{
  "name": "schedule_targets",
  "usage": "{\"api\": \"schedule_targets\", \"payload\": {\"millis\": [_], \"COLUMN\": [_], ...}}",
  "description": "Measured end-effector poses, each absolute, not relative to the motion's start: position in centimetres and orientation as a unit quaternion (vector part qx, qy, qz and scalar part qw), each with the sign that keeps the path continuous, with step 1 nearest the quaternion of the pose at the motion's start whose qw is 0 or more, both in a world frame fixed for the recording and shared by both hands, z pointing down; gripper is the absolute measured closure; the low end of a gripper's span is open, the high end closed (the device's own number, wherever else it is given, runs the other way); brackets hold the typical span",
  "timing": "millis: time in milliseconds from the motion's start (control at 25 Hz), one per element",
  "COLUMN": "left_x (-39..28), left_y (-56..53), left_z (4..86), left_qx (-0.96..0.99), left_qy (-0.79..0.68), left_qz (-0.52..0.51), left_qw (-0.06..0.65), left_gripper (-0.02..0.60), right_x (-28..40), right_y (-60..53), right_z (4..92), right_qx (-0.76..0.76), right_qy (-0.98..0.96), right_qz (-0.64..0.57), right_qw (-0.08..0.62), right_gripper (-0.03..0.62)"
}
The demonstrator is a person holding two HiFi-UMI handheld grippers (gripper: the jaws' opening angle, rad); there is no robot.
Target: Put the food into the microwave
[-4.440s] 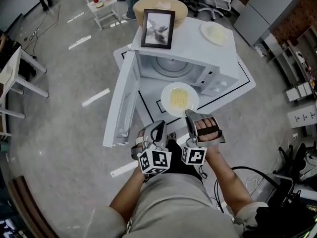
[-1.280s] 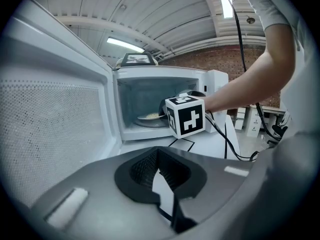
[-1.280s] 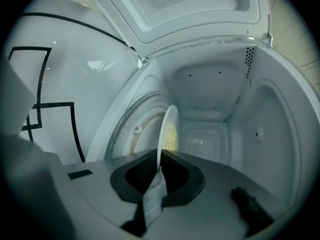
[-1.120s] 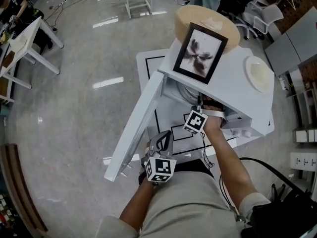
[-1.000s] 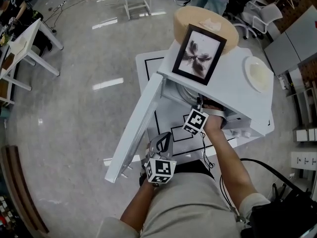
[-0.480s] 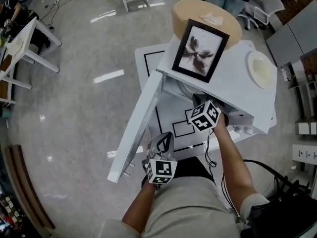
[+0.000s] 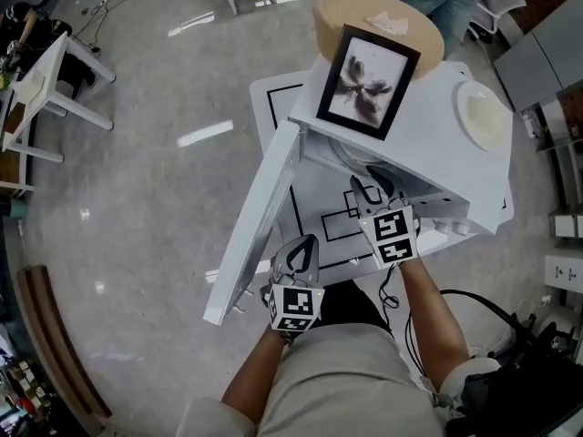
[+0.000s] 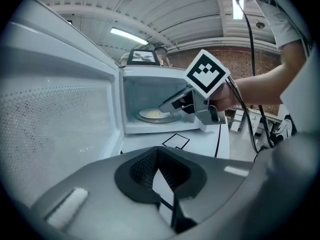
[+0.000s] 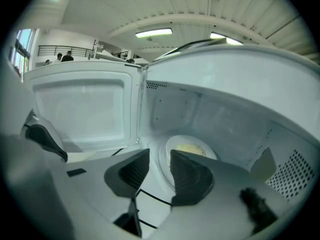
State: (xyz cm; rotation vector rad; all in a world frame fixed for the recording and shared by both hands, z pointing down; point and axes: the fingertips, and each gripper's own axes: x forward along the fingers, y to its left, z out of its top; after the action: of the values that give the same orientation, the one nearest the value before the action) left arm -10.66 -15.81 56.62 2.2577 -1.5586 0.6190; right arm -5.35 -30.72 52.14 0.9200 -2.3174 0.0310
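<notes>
While both grippers sit before the open microwave, we note its door swung wide to the left side of the head view. The microwave stands on a white surface marked with black lines.

Food: a white plate of pale yellow food lies on the round turntable inside the cavity. From the left gripper view we see the same plate low in the cavity, toward the back.

Right gripper: it is at the mouth of the cavity, tips pointing inward. In its own view the jaws stand spread apart with nothing between the pads. We see the plate through the gap, beyond the tips and clear of them.

Left gripper: it is held close to the person's body, near the lower end of the door and well back from the cavity. In its own view the fingers are pressed together at the tips and pinch nothing.

On top of the microwave: a black picture frame stands upright near the front edge, with an empty-looking pale plate well apart to its right. A round tan object sits behind the frame; we cannot tell what it is.
</notes>
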Motion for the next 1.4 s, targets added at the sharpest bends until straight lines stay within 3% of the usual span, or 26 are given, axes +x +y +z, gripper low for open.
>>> {"api": "schedule_targets", "payload": {"millis": [40,120,200,520,1400], "left_x": [-10.6,-10.5,-10.5,-9.9,-8.1], "left_y": [-15.9,-16.0,-16.3,-18.1,-18.2], "left_z": [56.5,56.3,55.8,51.7,49.3], "left_qx": [0.794,0.797,0.800,0.824,0.844], "left_qy": [-0.544,-0.541,-0.539,-0.525,-0.502], "left_qz": [0.214,0.205,0.195,0.158,0.135], "left_qw": [0.166,0.172,0.177,0.145,0.131], "left_gripper": [0.574,0.574,0.574,0.574,0.574], "right_x": [-5.3,-5.0,-4.9,-6.0,-5.8], "right_y": [-30.2,-29.2,-27.9,-23.4,-19.9], "right_z": [51.9,51.4,50.9,48.9,48.1], "right_qx": [0.354,0.365,0.370,0.367,0.373], "right_qy": [-0.883,-0.885,-0.890,-0.909,-0.910], "right_qz": [0.018,0.024,0.043,0.112,0.075], "right_qw": [0.306,0.287,0.264,0.163,0.163], "right_gripper": [0.466,0.568,0.580,0.582,0.583]}}
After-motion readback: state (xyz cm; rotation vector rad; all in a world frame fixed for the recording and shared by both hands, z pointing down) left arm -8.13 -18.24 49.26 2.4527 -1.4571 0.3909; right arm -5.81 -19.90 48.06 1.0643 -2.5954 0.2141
